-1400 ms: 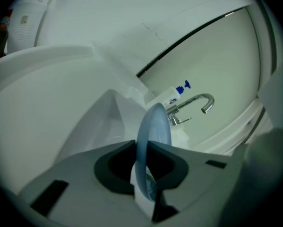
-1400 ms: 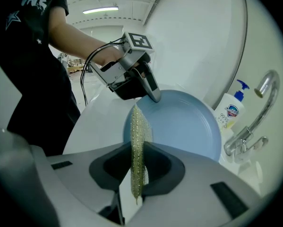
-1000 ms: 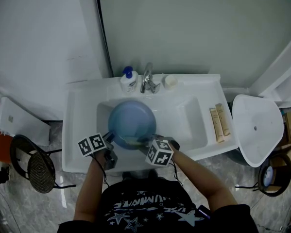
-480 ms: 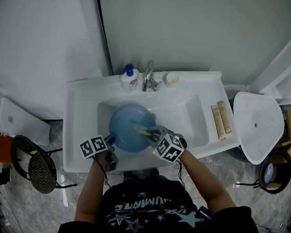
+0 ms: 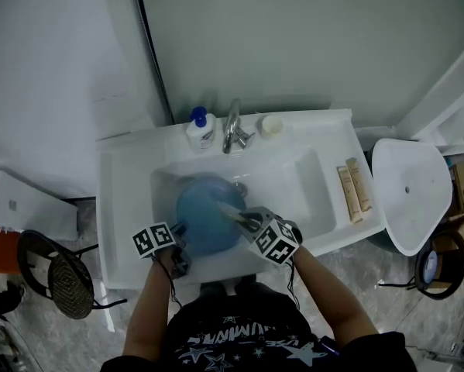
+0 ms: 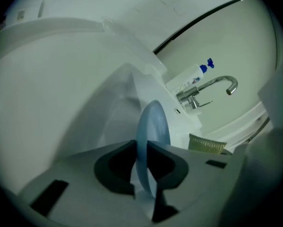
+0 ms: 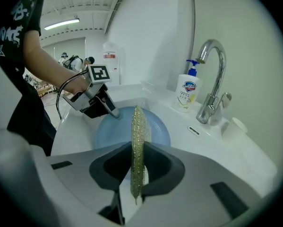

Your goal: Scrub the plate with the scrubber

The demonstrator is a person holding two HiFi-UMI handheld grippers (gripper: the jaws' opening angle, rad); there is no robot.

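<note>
A blue plate (image 5: 202, 217) stands tilted in the white sink (image 5: 309, 165). My left gripper (image 5: 178, 229) is shut on the plate's near-left rim. In the left gripper view the plate (image 6: 154, 123) runs edge-on between the pads of the left gripper (image 6: 142, 162). My right gripper (image 5: 238, 216) is shut on a flat yellow-green scrubber (image 5: 228, 210), which lies over the plate's right part. In the right gripper view the scrubber (image 7: 137, 136) stands edge-on in the right gripper (image 7: 136, 174), with the plate (image 7: 156, 129) behind it and the left gripper (image 7: 114, 113) on its far rim.
A chrome faucet (image 5: 233, 125), a soap pump bottle (image 5: 198, 130) and a small white cup (image 5: 271, 125) line the sink's back ledge. Two tan tubes (image 5: 352, 194) lie on its right ledge. A white bin lid (image 5: 408, 200) is at the right, a dark stool (image 5: 52, 273) at the left.
The plate has sunk lower into the basin with the left gripper still on it. The right gripper has moved right and rolled, carrying the scrubber across the plate.
</note>
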